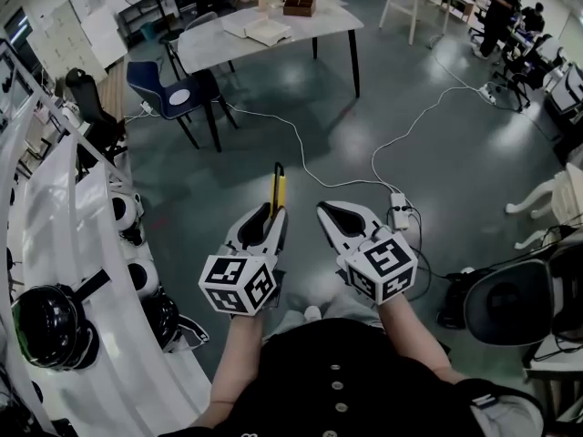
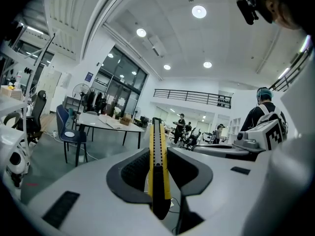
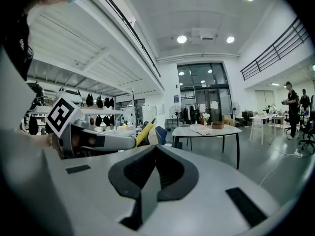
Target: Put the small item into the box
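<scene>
Left tongs (image 1: 274, 211) gripping yellow cutter (image 1: 278, 182) (jutting forward), right tongs (image 3: 155, 151) closed

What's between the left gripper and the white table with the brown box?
Head view: only glossy grey floor, crossed by a thin white cable.

white left gripper (image 1: 273, 215) and right gripper (image 1: 325, 209), black pads (image 1: 347, 215), square-marker cubes (image 1: 239, 285), black buttoned shirt (image 1: 337, 381).

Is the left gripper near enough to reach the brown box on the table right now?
Probably not: the left gripper, shut on the yellow cutter, is far across the floor from the box.
</scene>
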`<state>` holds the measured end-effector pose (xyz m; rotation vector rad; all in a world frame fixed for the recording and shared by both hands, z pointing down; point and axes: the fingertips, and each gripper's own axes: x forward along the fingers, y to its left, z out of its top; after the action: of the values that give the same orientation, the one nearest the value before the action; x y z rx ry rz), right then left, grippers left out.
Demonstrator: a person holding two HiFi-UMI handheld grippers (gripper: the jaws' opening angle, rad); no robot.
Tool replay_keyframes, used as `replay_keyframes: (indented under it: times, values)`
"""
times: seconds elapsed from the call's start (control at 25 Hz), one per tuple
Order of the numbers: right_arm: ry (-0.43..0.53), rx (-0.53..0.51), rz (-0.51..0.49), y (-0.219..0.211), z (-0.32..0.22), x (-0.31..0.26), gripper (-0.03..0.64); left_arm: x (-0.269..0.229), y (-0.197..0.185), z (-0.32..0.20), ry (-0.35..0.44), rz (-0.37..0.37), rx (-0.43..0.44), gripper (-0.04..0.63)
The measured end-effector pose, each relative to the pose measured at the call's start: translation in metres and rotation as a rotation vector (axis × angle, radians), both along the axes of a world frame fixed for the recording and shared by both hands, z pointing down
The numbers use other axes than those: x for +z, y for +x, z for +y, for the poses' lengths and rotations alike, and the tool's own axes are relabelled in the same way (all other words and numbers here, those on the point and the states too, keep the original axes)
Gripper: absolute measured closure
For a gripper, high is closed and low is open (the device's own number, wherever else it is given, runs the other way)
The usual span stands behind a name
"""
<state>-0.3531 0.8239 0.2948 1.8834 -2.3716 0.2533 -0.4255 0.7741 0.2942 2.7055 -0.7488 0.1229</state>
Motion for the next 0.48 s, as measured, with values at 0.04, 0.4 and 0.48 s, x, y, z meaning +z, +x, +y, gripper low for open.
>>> replay_keyframes:
  times: [0.04,0.4,0.48]
  values:
    - [0.005,-0.008,0.0,-0.003,-0.003,0.0,0.612,0.001,-0.001,-0.002,-0.001,0.003,0.002,0.472]
    - [0.007,-0.043,-0.002,-0.005,-0.03,0.008,0.612,0.012,0.001,-0.027,-0.02,0.007,0.012,0.472]
    - [0.008,-0.044,-0.01,0.0,-0.037,0.009,0.612,0.015,0.005,-0.034,-0.03,0.006,0.01,0.472]
